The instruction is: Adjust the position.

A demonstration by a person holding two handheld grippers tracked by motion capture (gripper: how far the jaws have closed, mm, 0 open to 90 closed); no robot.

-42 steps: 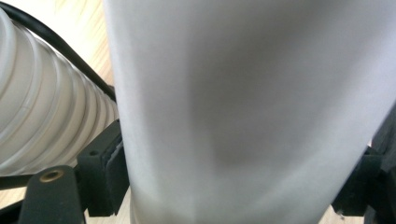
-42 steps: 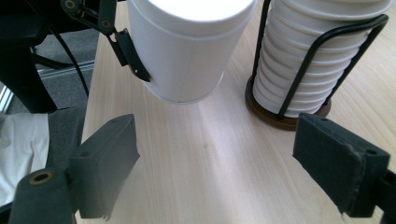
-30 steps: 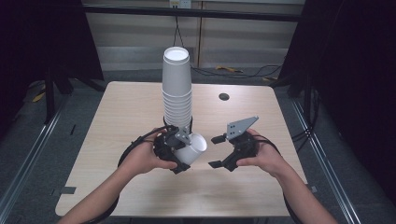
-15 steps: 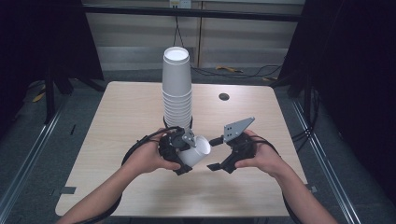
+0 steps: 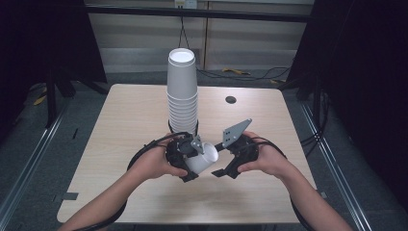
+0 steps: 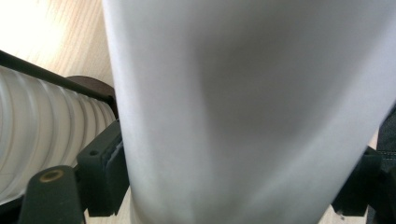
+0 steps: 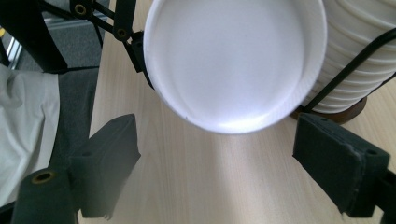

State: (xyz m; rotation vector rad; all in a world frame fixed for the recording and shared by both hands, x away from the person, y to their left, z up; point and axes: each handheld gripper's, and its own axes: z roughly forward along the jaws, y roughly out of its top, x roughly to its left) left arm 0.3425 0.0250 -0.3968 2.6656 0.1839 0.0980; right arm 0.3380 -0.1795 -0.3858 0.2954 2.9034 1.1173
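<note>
Nearest the camera in the high view, two forearms enter from the bottom edge over the pale wood-grain worktop (image 5: 120,125). The left hand-held gripper (image 5: 191,163) pinches a single white paper cup (image 5: 204,157) by its side wall; the cup lies tilted on its side just above the worktop, its open mouth turned toward the right hand-held gripper (image 5: 225,163). In the left gripper view the cup's white wall (image 6: 243,112) sits between the two black pads (image 6: 105,172), which press against it on either side. The right hand-held gripper stands just beside the cup's rim with its jaws spread and nothing between them; the right gripper view looks straight into the round white interior of the cup (image 7: 233,65), with the two black fingers (image 7: 105,158) well apart below the rim and not touching it. A grey three-cornered plate (image 5: 236,131) tops the right hand-held gripper.

Just behind the held cup rises a tall upright stack of nested white paper cups (image 5: 182,94) on a dark round base, near the middle of the worktop. Farther back, toward the right rear, a small dark round hole (image 5: 231,99) marks the worktop surface.
</note>
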